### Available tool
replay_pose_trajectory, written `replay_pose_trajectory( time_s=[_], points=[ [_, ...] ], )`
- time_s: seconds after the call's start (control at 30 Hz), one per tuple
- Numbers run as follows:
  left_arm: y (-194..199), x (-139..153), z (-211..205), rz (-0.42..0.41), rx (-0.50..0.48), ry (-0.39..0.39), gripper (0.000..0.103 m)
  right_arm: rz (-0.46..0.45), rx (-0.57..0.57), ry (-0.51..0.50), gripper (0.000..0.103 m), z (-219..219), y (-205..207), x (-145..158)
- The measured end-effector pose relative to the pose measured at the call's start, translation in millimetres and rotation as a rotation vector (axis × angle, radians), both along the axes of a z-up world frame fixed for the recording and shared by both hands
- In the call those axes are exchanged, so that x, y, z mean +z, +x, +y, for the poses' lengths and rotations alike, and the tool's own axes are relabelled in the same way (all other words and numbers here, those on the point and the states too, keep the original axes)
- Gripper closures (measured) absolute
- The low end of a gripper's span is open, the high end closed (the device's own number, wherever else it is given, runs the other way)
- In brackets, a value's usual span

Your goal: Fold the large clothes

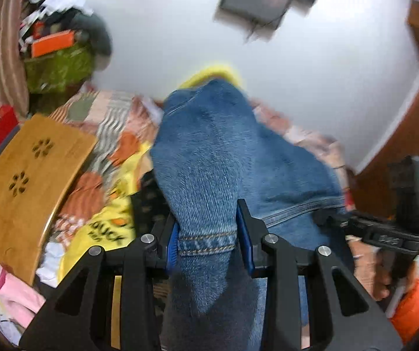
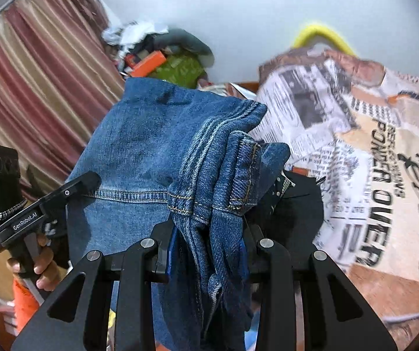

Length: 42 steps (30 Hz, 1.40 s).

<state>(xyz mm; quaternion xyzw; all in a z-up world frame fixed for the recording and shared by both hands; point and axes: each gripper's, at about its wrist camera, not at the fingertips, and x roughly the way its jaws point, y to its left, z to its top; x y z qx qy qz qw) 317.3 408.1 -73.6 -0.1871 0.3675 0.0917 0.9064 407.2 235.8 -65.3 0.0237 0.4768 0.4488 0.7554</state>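
Note:
A pair of blue jeans [image 1: 227,146] is held up off the bed between both grippers. My left gripper [image 1: 208,238] is shut on a stitched hem of the jeans. In the left wrist view the right gripper [image 1: 326,218] shows at the right, clamped on the jeans' seam. My right gripper [image 2: 206,242] is shut on a bunched, folded part of the jeans [image 2: 157,146]. In the right wrist view the left gripper [image 2: 86,182] shows at the left, closed on the denim edge, with a hand on its handle.
A wooden lap table [image 1: 25,184] lies on the left of the bed. A yellow printed garment [image 1: 110,228] and a patterned bedsheet [image 1: 113,122] lie below. A newspaper-print cloth [image 2: 370,161] lies at the right. A cluttered green box [image 1: 57,64] stands by striped curtains [image 2: 34,73].

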Motion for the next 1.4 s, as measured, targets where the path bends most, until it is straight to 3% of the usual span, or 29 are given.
replay_pose_trajectory(
  time_s=[0.07, 0.2, 0.33, 0.4, 0.67, 0.83, 0.97, 1.17, 1.4],
  points=[
    [12, -33, 13, 0.066, 0.024, 0.018, 0.066, 0.03, -0.022, -0.065, 0.074, 14, 11, -32],
    [17, -56, 19, 0.066, 0.016, 0.027, 0.057, 0.047, -0.056, -0.101, 0.071, 20, 24, -70],
    [11, -46, 2, 0.076, 0.011, 0.082, 0.055, 0.02, -0.057, -0.101, 0.067, 9, 16, -65],
    [8, -43, -5, 0.085, 0.019, 0.113, 0.049, 0.019, -0.078, -0.115, 0.059, 2, 10, -62],
    [-30, -35, -36, 0.108, 0.042, 0.214, 0.042, -0.06, -0.076, -0.193, 0.059, -31, -28, -44],
    [-63, -18, -58, 0.103, 0.046, 0.246, 0.042, -0.134, -0.071, -0.151, 0.059, -56, -57, -14],
    [-96, 14, -78, 0.03, 0.057, 0.257, 0.042, -0.238, -0.08, -0.058, 0.059, -81, -93, 33],
    [-156, 84, -122, -0.157, 0.055, 0.281, 0.042, -0.464, -0.099, 0.103, 0.059, -117, -157, 109],
    [-241, 145, -195, -0.413, 0.05, 0.409, 0.042, -0.639, -0.131, 0.289, 0.059, -160, -235, 160]
  ],
)
